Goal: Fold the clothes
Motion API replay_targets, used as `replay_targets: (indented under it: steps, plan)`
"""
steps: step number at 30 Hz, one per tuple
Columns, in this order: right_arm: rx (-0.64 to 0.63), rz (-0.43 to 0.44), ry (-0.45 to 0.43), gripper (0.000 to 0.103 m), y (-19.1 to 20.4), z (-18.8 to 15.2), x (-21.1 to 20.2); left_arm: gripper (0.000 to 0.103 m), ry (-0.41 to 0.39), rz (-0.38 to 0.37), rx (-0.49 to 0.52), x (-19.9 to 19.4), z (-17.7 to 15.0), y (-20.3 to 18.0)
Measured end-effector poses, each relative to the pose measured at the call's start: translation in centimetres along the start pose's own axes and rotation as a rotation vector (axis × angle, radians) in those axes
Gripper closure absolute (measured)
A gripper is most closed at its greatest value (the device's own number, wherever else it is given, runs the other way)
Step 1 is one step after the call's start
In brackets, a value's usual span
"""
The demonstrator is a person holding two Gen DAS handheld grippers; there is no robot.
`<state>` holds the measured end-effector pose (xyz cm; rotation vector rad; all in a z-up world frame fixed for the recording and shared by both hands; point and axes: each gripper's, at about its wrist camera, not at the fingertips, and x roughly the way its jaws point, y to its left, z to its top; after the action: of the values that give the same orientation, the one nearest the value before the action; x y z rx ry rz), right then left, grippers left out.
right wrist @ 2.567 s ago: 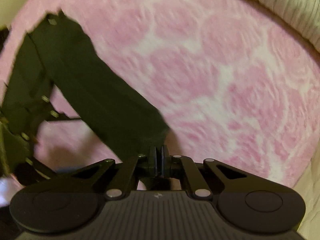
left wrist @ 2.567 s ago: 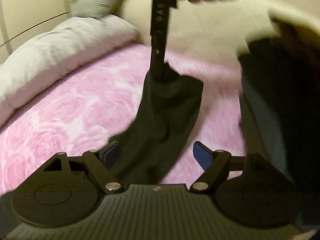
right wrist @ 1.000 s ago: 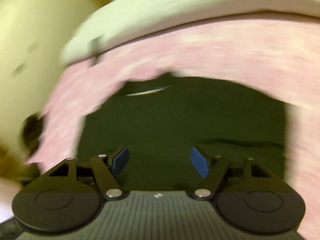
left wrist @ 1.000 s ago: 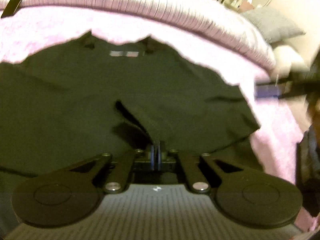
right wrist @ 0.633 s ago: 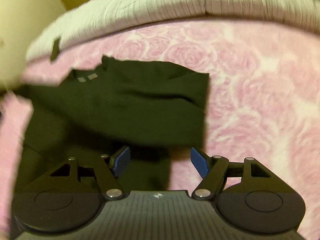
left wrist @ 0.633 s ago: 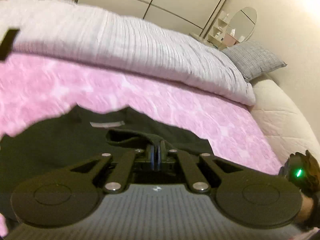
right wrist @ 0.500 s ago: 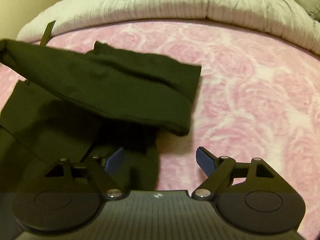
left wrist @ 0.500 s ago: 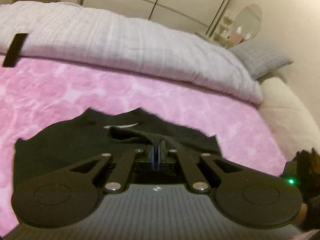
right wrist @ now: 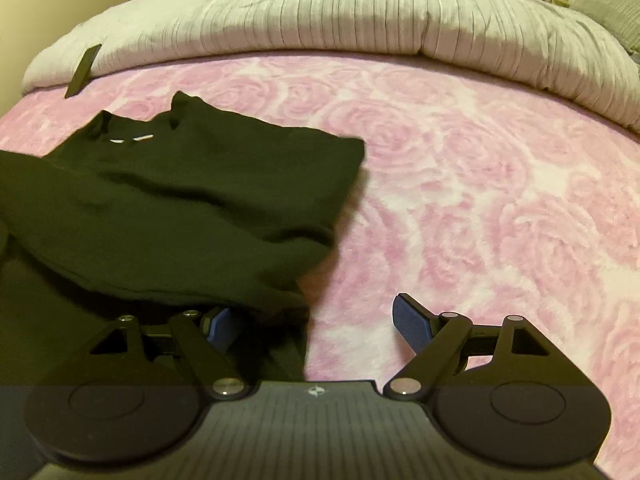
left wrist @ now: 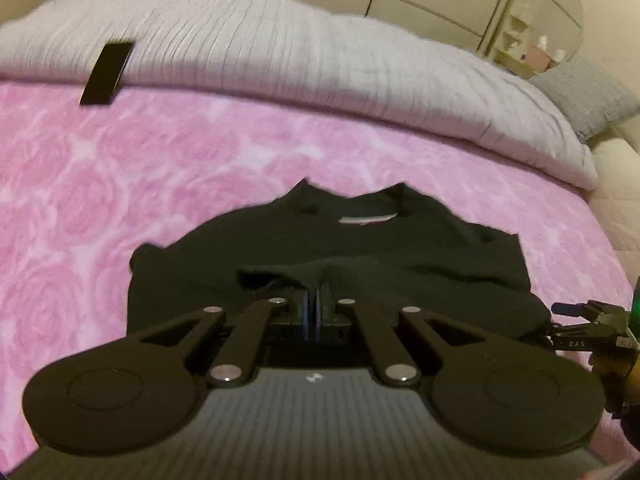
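The lifted fold of the black shirt (right wrist: pixel 192 208) now lies further over it, nearer its collar.

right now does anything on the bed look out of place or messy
A flat black object lies tilted on the grey duvet, half over the edge of the pink blanket. The black shirt is only part folded, its lifted layer sitting skewed.

Black linkages, blue-padded fingers (right wrist: pixel 412 322)

Bare blanket (right wrist: pixel 500 200) right — duvet (right wrist: pixel 340 12) beyond
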<state>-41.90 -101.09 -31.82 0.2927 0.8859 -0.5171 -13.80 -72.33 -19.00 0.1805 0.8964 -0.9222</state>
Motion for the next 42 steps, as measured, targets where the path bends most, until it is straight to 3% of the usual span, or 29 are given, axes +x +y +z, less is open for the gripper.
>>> replay_targets:
  steps: [5, 9, 11, 16, 20, 23, 24, 27, 32, 38, 42]
  plan:
    - [0.025, -0.057, -0.004, 0.02, -0.3, -0.3, 0.5, 0.102, 0.116, -0.024, 0.081, 2.3, -1.6, 0.1]
    - [0.138, -0.147, -0.032, 0.02, -2.2, -1.0, -0.2, 0.102, 0.135, -0.085, 0.1, 2.5, -2.8, -0.4]
    - [0.156, -0.152, -0.022, 0.019, -3.0, -1.4, -0.2, 0.102, 0.127, -0.098, 0.081, 2.3, -3.2, -0.3]
    - [0.08, -0.135, -0.056, 0.017, -1.3, -2.1, -1.1, 0.102, 0.107, -0.145, 0.045, 1.0, -2.8, -0.2]
    - [-0.09, -0.101, -0.109, 0.017, 1.9, -2.2, -0.5, 0.102, 0.101, -0.162, 0.049, 0.6, -2.3, -0.3]
    - [-0.087, -0.171, -0.142, 0.018, 1.2, -1.1, 0.4, 0.102, 0.12, -0.145, 0.044, 0.8, -2.8, 0.1]
    - [-0.06, -0.22, -0.139, 0.018, 0.1, -0.9, 0.6, 0.102, 0.126, -0.139, 0.043, 0.9, -3.0, 0.3]
    - [-0.023, -0.218, -0.096, 0.017, -2.6, -1.4, 0.4, 0.102, 0.181, -0.13, 0.049, 2.0, -4.4, 0.5]
    - [-0.094, -0.205, -0.11, 0.015, -2.4, -1.7, -1.8, 0.102, 0.236, -0.099, 0.055, 3.8, -6.2, 0.8]
    - [-0.04, -0.175, -0.003, 0.014, -2.1, -2.0, -2.6, 0.102, 0.24, -0.073, 0.217, 4.5, -6.7, -0.5]
    - [0.04, -0.148, 0.005, 0.014, -2.9, -1.9, -5.1, 0.102, 0.205, -0.089, 0.216, 4.2, -6.2, -0.3]
